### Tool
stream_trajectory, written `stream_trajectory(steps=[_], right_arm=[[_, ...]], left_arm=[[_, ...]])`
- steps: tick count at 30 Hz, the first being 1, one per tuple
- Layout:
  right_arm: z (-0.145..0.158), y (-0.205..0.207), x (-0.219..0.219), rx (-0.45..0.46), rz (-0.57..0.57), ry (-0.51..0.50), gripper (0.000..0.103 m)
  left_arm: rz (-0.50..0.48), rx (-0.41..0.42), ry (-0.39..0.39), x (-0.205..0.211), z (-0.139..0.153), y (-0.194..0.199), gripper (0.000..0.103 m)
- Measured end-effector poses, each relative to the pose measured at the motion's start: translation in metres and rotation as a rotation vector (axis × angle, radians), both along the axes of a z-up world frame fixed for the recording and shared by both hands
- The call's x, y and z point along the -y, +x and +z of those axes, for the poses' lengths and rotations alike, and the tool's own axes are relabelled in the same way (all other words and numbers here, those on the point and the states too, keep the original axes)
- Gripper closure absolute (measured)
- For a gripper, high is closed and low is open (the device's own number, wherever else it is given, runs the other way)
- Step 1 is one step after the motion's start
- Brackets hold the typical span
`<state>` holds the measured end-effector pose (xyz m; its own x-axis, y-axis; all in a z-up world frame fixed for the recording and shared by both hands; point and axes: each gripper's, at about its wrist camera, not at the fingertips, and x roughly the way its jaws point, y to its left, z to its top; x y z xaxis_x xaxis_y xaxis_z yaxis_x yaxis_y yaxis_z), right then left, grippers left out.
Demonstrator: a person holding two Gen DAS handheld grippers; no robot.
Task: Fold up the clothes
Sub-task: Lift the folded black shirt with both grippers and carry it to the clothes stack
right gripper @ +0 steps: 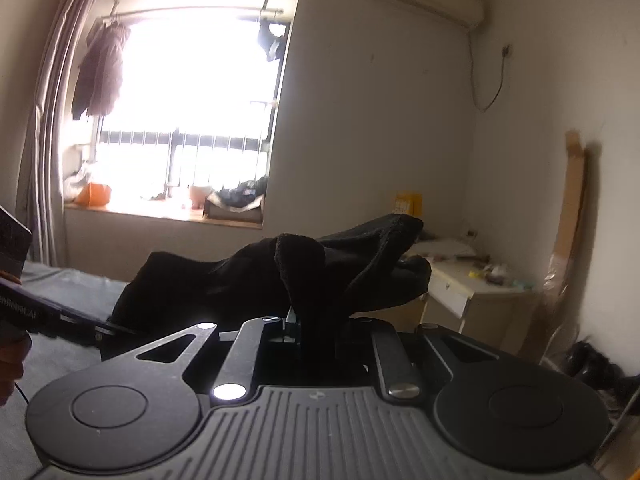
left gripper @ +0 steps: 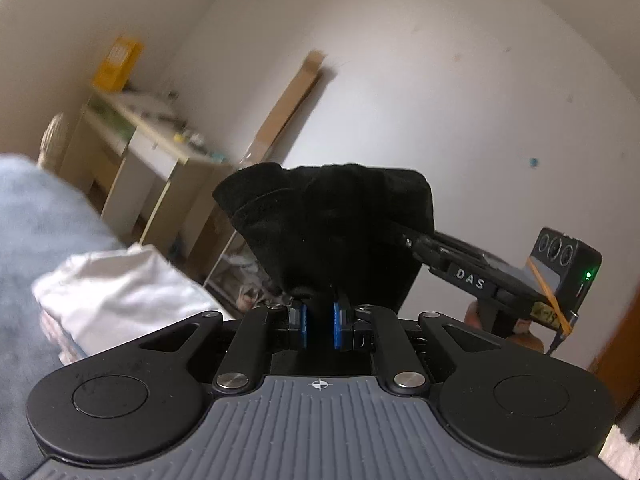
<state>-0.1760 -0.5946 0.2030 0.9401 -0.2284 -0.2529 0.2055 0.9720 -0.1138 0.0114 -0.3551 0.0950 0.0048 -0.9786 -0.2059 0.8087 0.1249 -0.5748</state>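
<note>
Black garment (left gripper: 332,216) held in the air in front of me, over the bed (left gripper: 36,216), pinched at two spots. My left gripper (left gripper: 320,320) and right gripper (right gripper: 316,320) are each clamped on its cloth. To fold well, I should spread the grips apart, level, until the edge hangs taut. Folded white clothes (left gripper: 116,284) lie near left.

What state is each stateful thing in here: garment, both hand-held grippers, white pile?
Black garment: lifted, bunched, held at two spots.
Left hand-held gripper: shut on the black garment.
Right hand-held gripper: shut on the black garment.
White clothes: folded, stacked on the bed.
</note>
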Motion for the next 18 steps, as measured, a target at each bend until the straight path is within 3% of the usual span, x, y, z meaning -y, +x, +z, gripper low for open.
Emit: stream_trajectory(steps=[9, 12, 18], right_arm=[[-0.078, 0.094, 0.073, -0.114, 0.114, 0.084, 0.089], [-0.102, 0.127, 0.091, -0.129, 0.150, 0.167, 0.089], [-0.157, 0.188, 0.126, -0.246, 0.158, 0.334, 0.085]], left_arm=[[0.189, -0.105, 0.082, 0.036, -0.065, 0.069, 0.094], [0.247, -0.134, 0.085, 0.032, -0.079, 0.087, 0.094], [0.327, -0.301, 0.105, 0.016, -0.116, 0.119, 0.092]])
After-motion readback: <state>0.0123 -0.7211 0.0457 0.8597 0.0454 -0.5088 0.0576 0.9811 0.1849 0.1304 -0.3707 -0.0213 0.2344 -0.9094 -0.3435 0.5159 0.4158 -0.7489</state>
